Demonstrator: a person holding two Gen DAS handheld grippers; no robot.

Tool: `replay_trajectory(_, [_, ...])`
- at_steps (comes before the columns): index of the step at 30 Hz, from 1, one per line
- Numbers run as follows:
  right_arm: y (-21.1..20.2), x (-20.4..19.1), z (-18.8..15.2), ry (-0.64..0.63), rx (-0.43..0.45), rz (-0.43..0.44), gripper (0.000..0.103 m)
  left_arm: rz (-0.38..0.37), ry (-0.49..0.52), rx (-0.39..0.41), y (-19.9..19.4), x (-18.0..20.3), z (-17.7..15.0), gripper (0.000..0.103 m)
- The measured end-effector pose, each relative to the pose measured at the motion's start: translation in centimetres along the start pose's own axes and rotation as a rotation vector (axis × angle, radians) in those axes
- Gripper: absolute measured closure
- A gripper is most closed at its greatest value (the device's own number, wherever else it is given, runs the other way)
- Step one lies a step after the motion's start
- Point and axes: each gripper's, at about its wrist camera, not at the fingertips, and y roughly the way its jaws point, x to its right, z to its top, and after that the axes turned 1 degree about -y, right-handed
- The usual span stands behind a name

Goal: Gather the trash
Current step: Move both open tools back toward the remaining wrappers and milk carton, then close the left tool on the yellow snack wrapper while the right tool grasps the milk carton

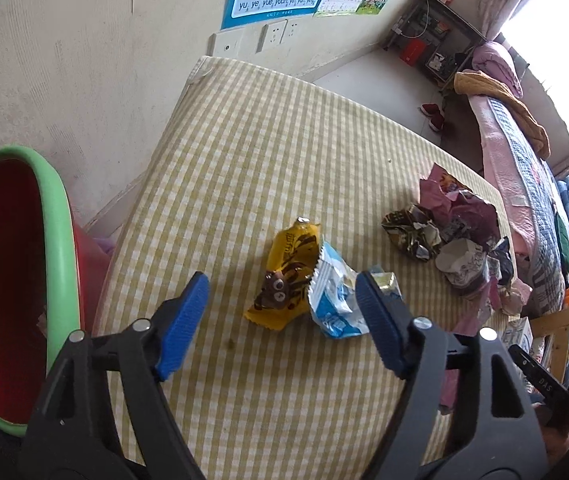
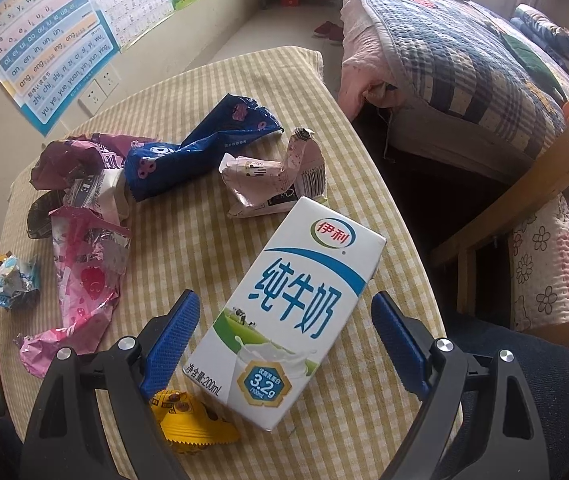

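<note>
In the left wrist view a yellow snack wrapper and a crumpled blue-white wrapper lie side by side on the checked tablecloth. My left gripper hangs just above them, open, its blue pads clear of both. A heap of crumpled wrappers lies further right. In the right wrist view a white milk carton lies flat between the pads of my right gripper, which is open with a gap on each side. Another yellow wrapper lies under its left finger.
A red bin with a green rim stands off the table's left edge. A pink wrapper, a blue wrapper and a crushed pink carton lie beyond the milk carton. A bed and a wooden chair stand to the right.
</note>
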Motion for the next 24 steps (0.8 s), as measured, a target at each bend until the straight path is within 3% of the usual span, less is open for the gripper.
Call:
replay_trajectory(5, [0.5,-0.6,0.2,-0.017,-0.002,-0.008,0.018,-0.005,-0.034,-0.015,1.3,-1.0,1.0,0.050])
replay_trajectory(13, [1.2,-0.6,0.5,-0.012,-0.017,-0.012,0.019,-0.044,-0.010,-0.055,2.8,-0.5,1.1,0.090])
replay_trajectory(18, [0.8,-0.7,0.5,-0.021,-0.013,0.009,0.039,-0.055,0.000,-0.039,1.8,-0.1,1.0,0.098])
replay_trajectory(24, [-0.9,-1.2,0.6,-0.043,0.023,0.014,0.045,-0.048,0.014,0.000,-0.8,0.3,0.6,0.098])
